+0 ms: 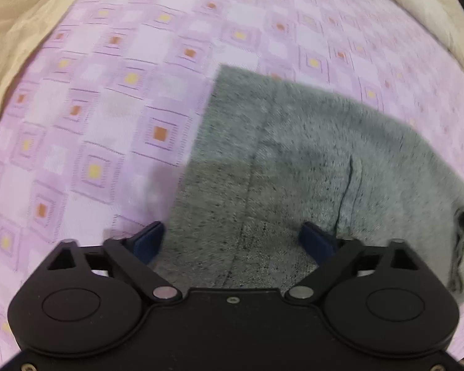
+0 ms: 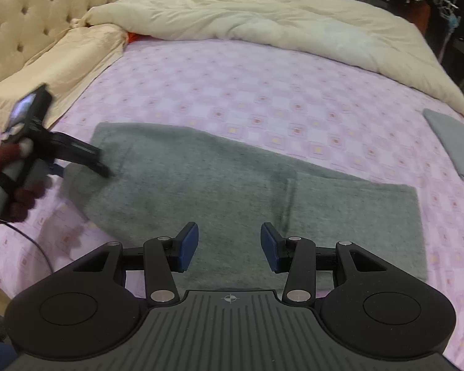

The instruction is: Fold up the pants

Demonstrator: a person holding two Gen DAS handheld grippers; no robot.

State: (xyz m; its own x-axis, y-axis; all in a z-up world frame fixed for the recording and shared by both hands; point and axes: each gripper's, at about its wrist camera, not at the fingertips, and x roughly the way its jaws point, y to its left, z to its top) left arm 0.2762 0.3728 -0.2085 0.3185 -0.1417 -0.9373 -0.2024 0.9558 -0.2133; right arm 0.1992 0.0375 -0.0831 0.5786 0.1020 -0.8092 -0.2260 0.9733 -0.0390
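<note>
Grey fleece pants (image 2: 219,182) lie flat across the pink patterned bedsheet (image 2: 263,92), folded lengthwise, running left to right. In the left wrist view the pants (image 1: 294,160) fill the centre and right, with one end's edge at the upper left. My left gripper (image 1: 232,241) is open and empty, hovering just above the left end of the pants; it also shows in the right wrist view (image 2: 86,164), blurred. My right gripper (image 2: 229,244) is open and empty above the near edge of the pants, around their middle.
A cream duvet (image 2: 263,21) is bunched along the far side of the bed. A beige pillow (image 2: 62,65) and a tufted headboard (image 2: 31,9) are at the left. A folded grey garment (image 2: 451,142) lies at the right edge of the bed.
</note>
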